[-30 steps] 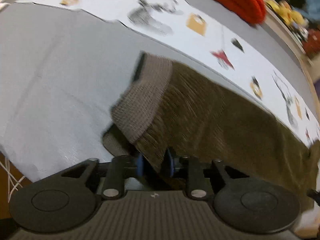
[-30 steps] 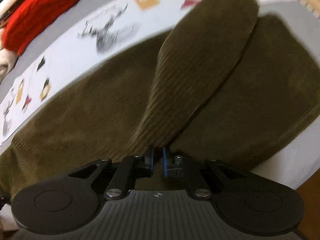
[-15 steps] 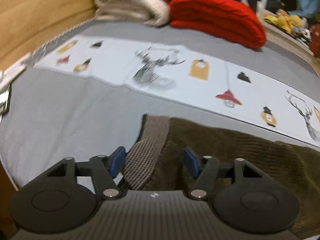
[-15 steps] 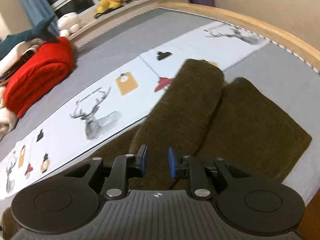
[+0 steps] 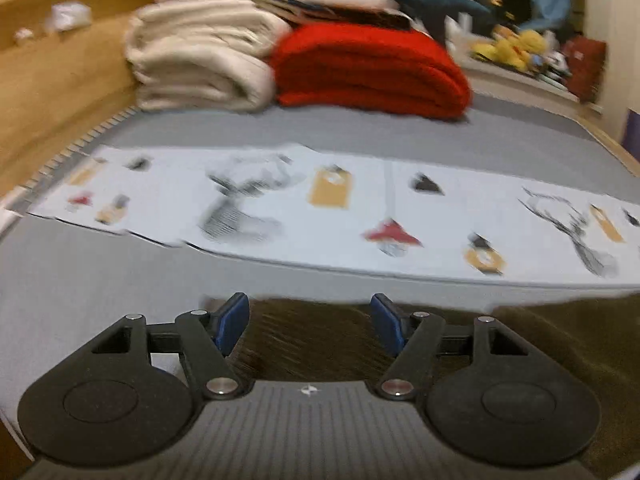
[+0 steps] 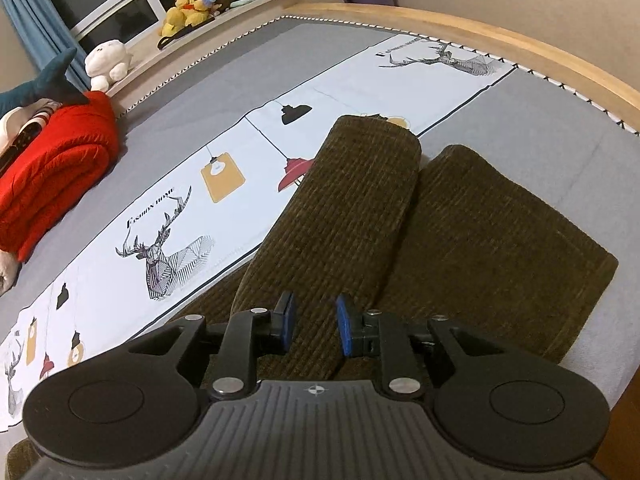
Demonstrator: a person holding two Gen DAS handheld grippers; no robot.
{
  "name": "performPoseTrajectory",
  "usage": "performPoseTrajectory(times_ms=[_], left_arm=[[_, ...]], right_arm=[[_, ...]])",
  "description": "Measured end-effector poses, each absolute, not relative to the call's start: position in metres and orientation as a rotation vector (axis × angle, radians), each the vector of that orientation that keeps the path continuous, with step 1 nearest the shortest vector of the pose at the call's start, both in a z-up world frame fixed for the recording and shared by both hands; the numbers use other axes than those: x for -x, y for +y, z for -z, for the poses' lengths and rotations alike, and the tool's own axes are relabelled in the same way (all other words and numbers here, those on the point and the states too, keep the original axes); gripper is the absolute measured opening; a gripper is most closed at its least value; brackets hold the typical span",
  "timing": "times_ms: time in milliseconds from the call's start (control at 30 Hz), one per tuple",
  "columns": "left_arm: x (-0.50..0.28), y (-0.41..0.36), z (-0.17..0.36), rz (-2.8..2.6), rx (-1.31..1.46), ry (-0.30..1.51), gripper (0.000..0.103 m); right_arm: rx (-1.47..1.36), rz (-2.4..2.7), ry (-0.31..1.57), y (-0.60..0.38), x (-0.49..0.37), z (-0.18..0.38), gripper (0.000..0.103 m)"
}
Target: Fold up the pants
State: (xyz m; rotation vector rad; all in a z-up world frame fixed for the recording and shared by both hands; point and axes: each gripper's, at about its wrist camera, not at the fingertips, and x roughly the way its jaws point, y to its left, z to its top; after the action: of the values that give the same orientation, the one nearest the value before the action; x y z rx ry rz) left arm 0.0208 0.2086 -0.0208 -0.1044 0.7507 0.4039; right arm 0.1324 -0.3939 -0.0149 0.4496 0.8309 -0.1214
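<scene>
Evidently we hold both claws, left gripper (image 5: pixel 310 322) and right gripper (image 6: pixel 314 322), parted and empty above the pants (image 6: pixel 460 236), probably freed to lie flat, though the left view blurs.

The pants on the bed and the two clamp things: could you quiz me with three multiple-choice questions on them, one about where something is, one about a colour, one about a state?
1. Where does the folded red blanket lie?
A. Beside the cream folded blanket at the far end of the bed
B. On top of the pants
C. On the floor

2. What colour are the pants?
A. Bright blue
B. Dark olive brown
C. White

3. How does the right gripper stand?
A. Clamped tight on a pant leg
B. Holding a plush toy
C. Jaws apart, nothing pinched between them

Answers:
1. A: the left wrist view shows red and cream bundles side by side, beyond the printed strip.
2. B: the ribbed cloth is dark olive brown in both views.
3. C: a clear gap separates the blue pads, and the cloth lies flat beneath them.
</scene>
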Motion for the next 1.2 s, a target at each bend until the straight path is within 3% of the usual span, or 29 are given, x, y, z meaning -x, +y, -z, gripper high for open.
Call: performPoseTrajectory(times_ms=[133, 200, 267, 300, 500, 600, 667, 833, 1133, 1167, 1200], left_arm=[[-0.031, 0.202, 0.040, -0.316, 0.138, 0.872, 0.066], [-0.034, 0.201, 0.051, -0.306, 0.132, 0.931, 0.045], [-0.036, 0.203, 0.065, -0.319, 0.125, 1.016, 0.030], [-0.036, 0.207, 0.077, -0.354, 0.109, 1.083, 0.027], [-0.031, 0.221, 0.087, -0.432, 0.148, 1.133, 0.028], [-0.031, 0.224, 0.086, -0.418, 0.214, 1.125, 0.039], [-0.032, 0.222, 0.085, -0.412, 0.200, 1.123, 0.042], [-0.037, 0.216, 0.084, -0.398, 0.208, 1.128, 0.049], [-0.042, 0.217, 0.089, -0.358, 0.189, 1.150, 0.058], [-0.044, 0.216, 0.089, -0.353, 0.187, 1.152, 0.059], [-0.045, 0.216, 0.088, -0.351, 0.184, 1.152, 0.059]], right_arm=[[-0.454, 0.119, 0.826, -0.394, -0.133, 0.015, 0.024], [-0.454, 0.119, 0.824, -0.393, -0.133, 0.015, 0.024], [-0.459, 0.118, 0.819, -0.394, -0.133, 0.014, 0.024], [-0.460, 0.118, 0.816, -0.394, -0.133, 0.014, 0.024], [-0.528, 0.153, 0.775, -0.405, -0.135, 0.013, 0.024], [-0.605, 0.184, 0.768, -0.418, -0.140, 0.017, 0.024], [-0.648, 0.210, 0.778, -0.426, -0.148, 0.025, 0.024], [-0.759, 0.310, 0.811, -0.447, -0.172, 0.051, 0.040], [-0.799, 0.381, 0.884, -0.457, -0.217, 0.096, 0.043], [-0.795, 0.373, 0.885, -0.456, -0.220, 0.097, 0.041], [-0.777, 0.363, 0.882, -0.453, -0.223, 0.097, 0.020]])
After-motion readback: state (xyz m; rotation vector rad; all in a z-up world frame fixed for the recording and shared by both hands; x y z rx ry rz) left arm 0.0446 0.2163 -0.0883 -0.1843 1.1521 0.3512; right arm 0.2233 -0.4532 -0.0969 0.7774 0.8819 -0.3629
